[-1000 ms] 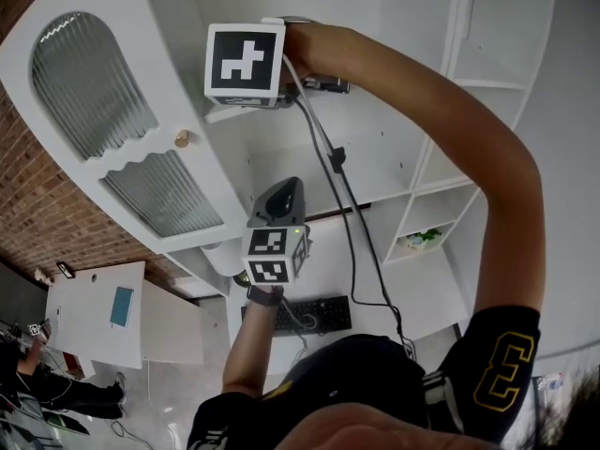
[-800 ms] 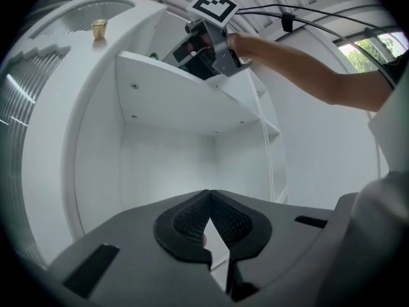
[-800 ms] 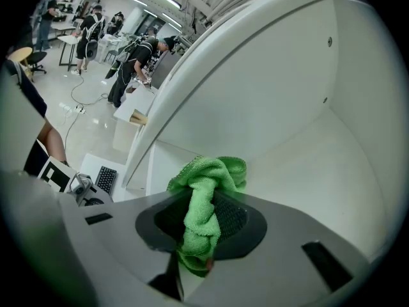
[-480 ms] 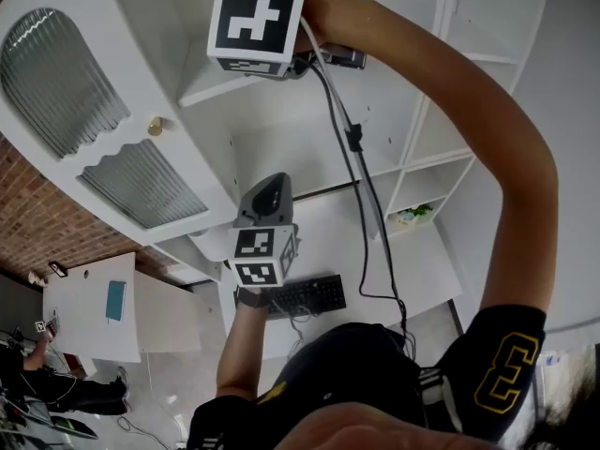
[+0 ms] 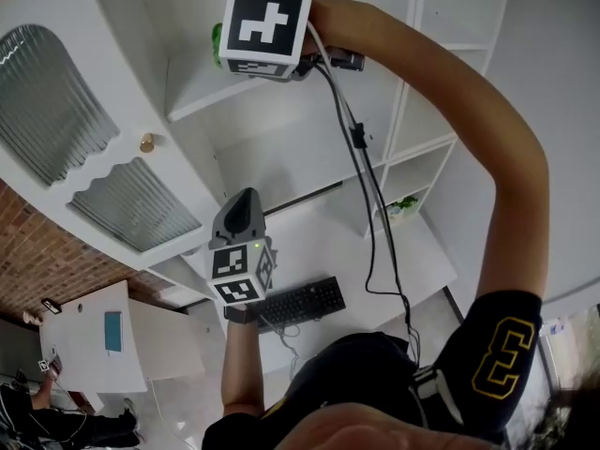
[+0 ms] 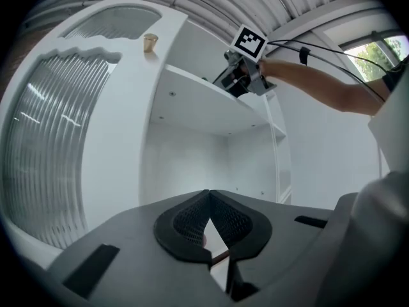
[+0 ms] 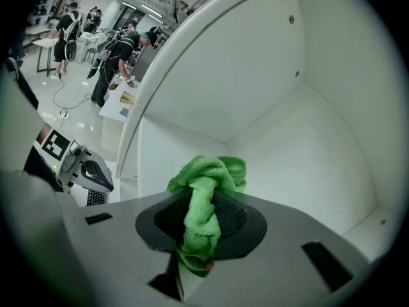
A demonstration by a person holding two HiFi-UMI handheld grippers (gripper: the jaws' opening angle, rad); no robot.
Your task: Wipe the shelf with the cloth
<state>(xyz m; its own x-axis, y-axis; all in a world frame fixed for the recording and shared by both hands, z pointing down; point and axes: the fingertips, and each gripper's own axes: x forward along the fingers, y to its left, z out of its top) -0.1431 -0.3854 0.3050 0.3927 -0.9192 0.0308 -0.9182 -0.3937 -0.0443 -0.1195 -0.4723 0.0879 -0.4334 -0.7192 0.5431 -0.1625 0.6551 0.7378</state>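
Observation:
My right gripper (image 7: 206,200) is shut on a bunched green cloth (image 7: 214,171) and points into the upper compartment of the white shelf (image 7: 307,152). In the head view its marker cube is raised at the top, and a bit of the cloth (image 5: 217,39) shows past it just above the shelf board (image 5: 202,92). Whether the cloth touches the board is hidden. My left gripper (image 5: 242,202) hangs lower, in front of the compartment below, shut with nothing in it. The left gripper view shows its jaws (image 6: 209,196) closed and the right gripper (image 6: 246,72) up at the shelf's edge.
An open cabinet door with ribbed glass panels (image 5: 136,204) and a brass knob (image 5: 146,142) stands at the left. A keyboard (image 5: 298,301) lies on the desk below. More white shelving (image 5: 422,157) is at the right, with a green thing (image 5: 405,205) in one compartment. People stand far off (image 7: 115,50).
My right gripper has risen and reached into the upper shelf, and the green cloth now shows past its cube. The left gripper has drifted a little left and lower.

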